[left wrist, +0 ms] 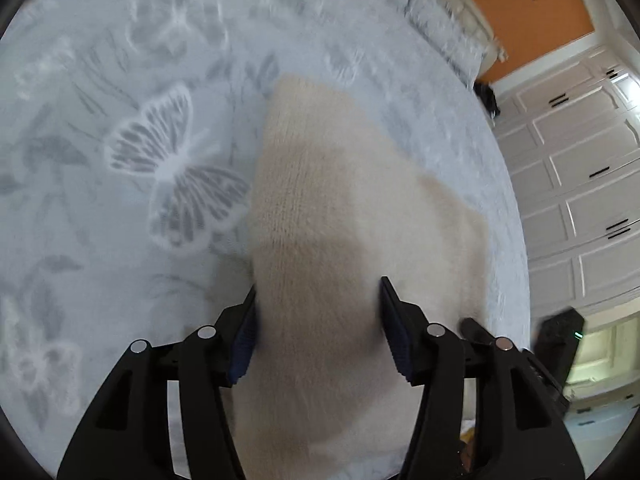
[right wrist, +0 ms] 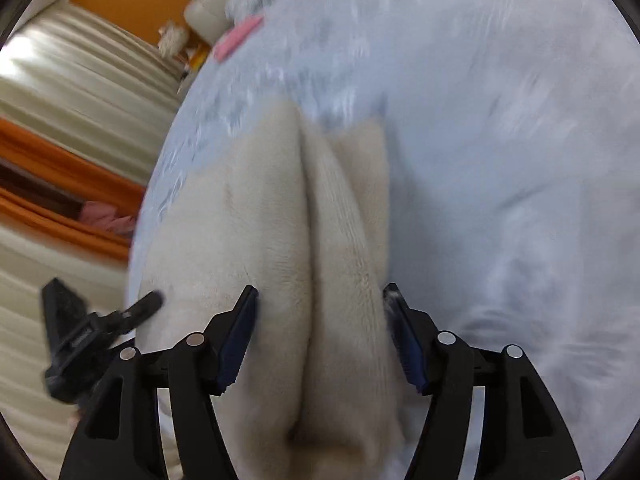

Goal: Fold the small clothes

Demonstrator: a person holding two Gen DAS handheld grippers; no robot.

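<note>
Two grippers are set over one cream knit garment (left wrist: 320, 208), which is spread on a pale blue butterfly-print bedspread (left wrist: 120, 160).

Thick folds are straddled by the left gripper (left wrist: 318, 300) and the right gripper (right wrist: 320, 308); whether the pads press or stand released cannot be told. If too little fabric is caught, a layer could be dropped and the fold skewed. A pink item (right wrist: 238, 36) is seen far off, with orange walls (left wrist: 532, 28), white cupboards (left wrist: 580, 168) and curtains (right wrist: 68, 92) beyond.
</note>
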